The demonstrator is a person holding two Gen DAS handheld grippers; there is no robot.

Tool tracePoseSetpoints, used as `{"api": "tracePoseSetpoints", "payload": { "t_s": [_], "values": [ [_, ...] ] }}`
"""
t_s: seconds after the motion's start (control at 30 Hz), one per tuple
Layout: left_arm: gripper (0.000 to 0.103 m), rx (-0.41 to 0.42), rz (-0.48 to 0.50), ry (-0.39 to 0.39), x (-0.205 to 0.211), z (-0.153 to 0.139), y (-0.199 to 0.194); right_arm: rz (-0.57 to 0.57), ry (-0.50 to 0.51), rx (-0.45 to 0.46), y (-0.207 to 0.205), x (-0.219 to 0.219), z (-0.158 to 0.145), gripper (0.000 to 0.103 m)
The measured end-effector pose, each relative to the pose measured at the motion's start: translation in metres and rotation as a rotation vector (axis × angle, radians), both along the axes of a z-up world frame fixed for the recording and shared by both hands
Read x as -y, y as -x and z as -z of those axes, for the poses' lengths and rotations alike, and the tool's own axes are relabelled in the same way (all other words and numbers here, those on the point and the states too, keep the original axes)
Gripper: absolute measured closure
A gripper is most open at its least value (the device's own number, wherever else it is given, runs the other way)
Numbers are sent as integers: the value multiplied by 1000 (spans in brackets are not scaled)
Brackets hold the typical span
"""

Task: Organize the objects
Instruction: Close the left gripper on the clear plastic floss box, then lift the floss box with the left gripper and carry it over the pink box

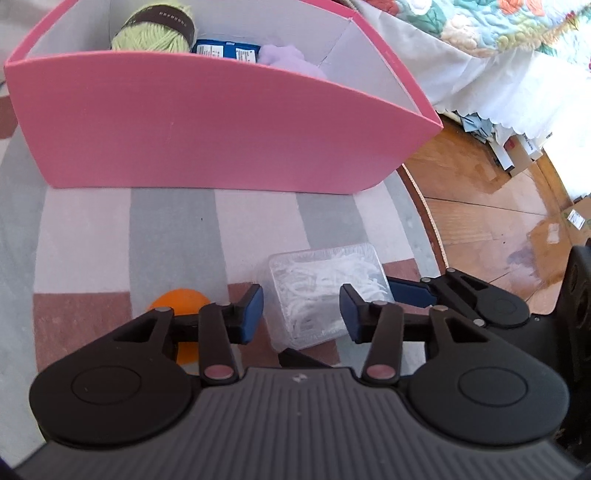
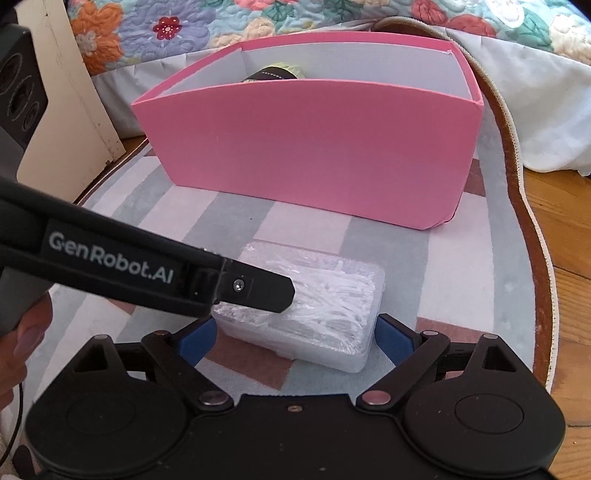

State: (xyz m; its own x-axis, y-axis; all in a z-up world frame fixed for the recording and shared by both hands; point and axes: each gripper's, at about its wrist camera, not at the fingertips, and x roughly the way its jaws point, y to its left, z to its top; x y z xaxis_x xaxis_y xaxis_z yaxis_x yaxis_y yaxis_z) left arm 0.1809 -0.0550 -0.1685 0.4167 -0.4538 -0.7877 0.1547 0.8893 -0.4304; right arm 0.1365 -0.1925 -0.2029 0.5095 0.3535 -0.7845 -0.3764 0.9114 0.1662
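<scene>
At the left of the striped rug (image 1: pixel 92 236), an orange ball (image 1: pixel 180 301) lies partly hidden behind the left hand-held gripper (image 1: pixel 301 314). Its blue-padded jaws stand partly apart with nothing pressed between them; in the left wrist view the clear plastic box (image 1: pixel 325 291) of white picks shows through the gap, lying on the rug beyond the pads. In the right wrist view one finger of that left gripper reaches in from the left and its tip lies over the near left part of the box's lid — whether it touches cannot be told.

The clear box (image 2: pixel 317 314) rests flat on the rug, just near of the pink storage box (image 2: pixel 314 147), the two apart with a band of rug between. The right hand-held gripper (image 2: pixel 295 338) stands wide open around the box's near end, one blue pad at each side, neither pressing on it.

Farther off, the pink box (image 1: pixel 207 125) stands upright with a white inside. In it, left to right: a ball of light green yarn (image 1: pixel 155 27) with a dark band, a blue packet (image 1: pixel 227 50), something soft and lilac (image 1: pixel 288 59). To the right the rug ends at a wooden floor (image 1: pixel 480 214), with a bed's white skirt (image 1: pixel 498 85) and floral quilt (image 1: pixel 480 22) beyond.
</scene>
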Motion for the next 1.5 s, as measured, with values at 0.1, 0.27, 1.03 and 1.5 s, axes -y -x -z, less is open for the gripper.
{"api": "tracePoseSetpoints", "payload": {
  "t_s": [0.1,0.27,1.03,1.5],
  "values": [
    [56,-19,-2,16,-2,1,0,3,-7,-5,0,2,1,7],
    [56,-14,-9,22,-1,2,3,-19,26,3,1,-1,2,8],
    [57,33,14,-9,6,-27,23,-28,44,9,15,2,-23,8],
    [56,44,29,-4,6,-60,50,-62,121,-19,37,-8,-60,8]
  ]
}}
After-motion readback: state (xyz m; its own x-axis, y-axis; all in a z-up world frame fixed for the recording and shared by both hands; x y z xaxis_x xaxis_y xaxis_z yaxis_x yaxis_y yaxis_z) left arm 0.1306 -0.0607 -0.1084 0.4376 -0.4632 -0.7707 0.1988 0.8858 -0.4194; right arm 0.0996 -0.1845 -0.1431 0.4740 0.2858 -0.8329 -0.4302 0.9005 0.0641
